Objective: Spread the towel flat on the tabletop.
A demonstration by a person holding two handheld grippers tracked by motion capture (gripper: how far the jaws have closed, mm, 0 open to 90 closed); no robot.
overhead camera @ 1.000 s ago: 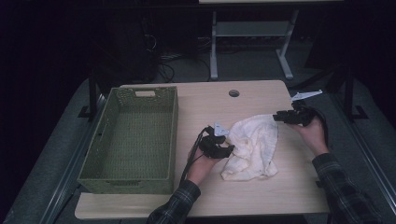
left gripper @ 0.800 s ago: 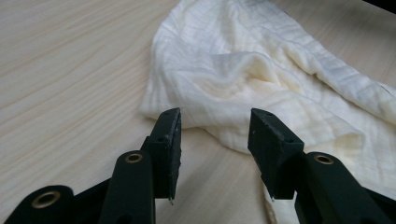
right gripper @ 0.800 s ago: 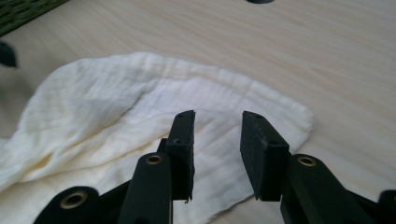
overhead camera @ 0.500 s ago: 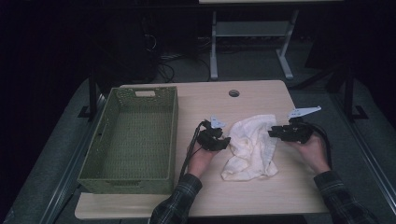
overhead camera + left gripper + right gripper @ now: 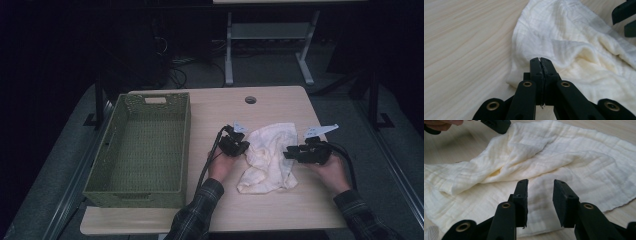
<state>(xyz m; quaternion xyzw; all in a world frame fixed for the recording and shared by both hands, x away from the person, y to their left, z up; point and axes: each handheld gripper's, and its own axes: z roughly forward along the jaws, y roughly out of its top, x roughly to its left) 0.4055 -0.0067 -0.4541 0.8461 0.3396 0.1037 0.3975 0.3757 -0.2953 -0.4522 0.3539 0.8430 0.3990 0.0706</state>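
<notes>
The big worktop (image 5: 220, 112) is pale wood. A green basket (image 5: 142, 147) sits on it, well off to the outer side of the left gripper (image 5: 236, 145).

A white cloth (image 5: 267, 155) lies crumpled on the worktop between the two grippers. It is right in front of each one.

The left gripper is at the cloth's near edge. In the left gripper view, its jaws have just been closing and now sit pressed together. The left gripper (image 5: 541, 65) is right at the cloth (image 5: 579, 42), but I cannot tell if any cloth is pinched in it.

The right gripper (image 5: 295, 153) is at the other side of the cloth. In the right gripper view, the right gripper (image 5: 540, 185) has its jaws a little way apart, and the cloth (image 5: 544, 152) lies under and ahead of them. Nothing is held in it.
</notes>
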